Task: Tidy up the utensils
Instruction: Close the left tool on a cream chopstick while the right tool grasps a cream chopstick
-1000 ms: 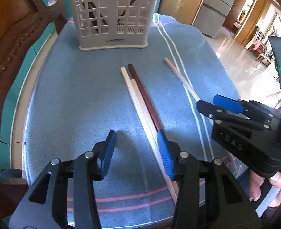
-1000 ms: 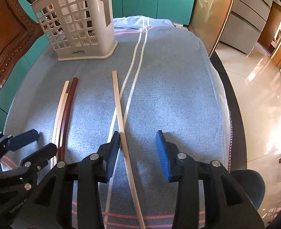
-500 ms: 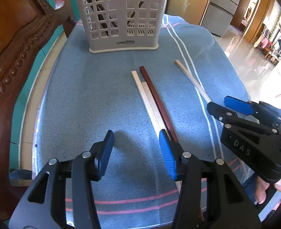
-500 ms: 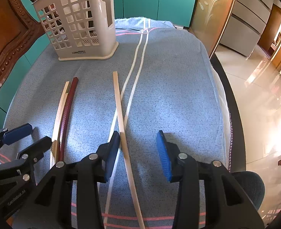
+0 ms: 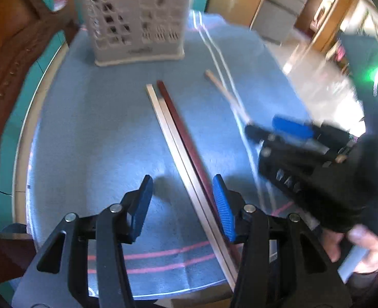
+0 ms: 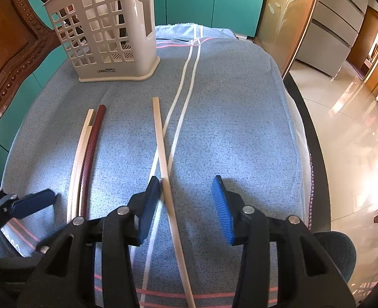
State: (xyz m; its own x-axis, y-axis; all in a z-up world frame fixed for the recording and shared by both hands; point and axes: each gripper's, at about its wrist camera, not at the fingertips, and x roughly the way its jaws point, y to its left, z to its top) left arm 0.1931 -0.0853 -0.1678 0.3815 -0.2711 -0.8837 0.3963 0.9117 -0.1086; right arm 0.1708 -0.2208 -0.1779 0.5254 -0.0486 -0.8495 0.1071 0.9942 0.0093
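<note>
**A:** Where are the utensils?

**B:** 4 chopsticks lie on a blue towel (image 6: 240, 118) covering a round table. 2 pale chopsticks (image 5: 174, 141) and 1 dark red chopstick (image 5: 186, 133) lie touching side by side. 1 more cream chopstick (image 6: 165, 169) lies apart from them, crossing the towel's white stripes.

**A:** And the tools?

**B:** The left gripper (image 5: 182, 205) hangs over the group of 3, its jaws partly apart and holding nothing; the sticks run between them, close by 1 blue pad. The right gripper (image 6: 186, 202) has jaws that are opening, with the lone cream stick between them, just beside 1 pad, not pinched.

**A:** How would the sticks handle?

**B:** Likely light, stiff, thin and smooth, so they could roll or slip. Taking hold near the middle, across the narrow width, looks steadiest.

**A:** Any container?

**B:** A white slotted utensil holder (image 6: 106, 33) stands upright at the far side. Dark and light shapes show through its holes, but I cannot tell what they are.
</note>
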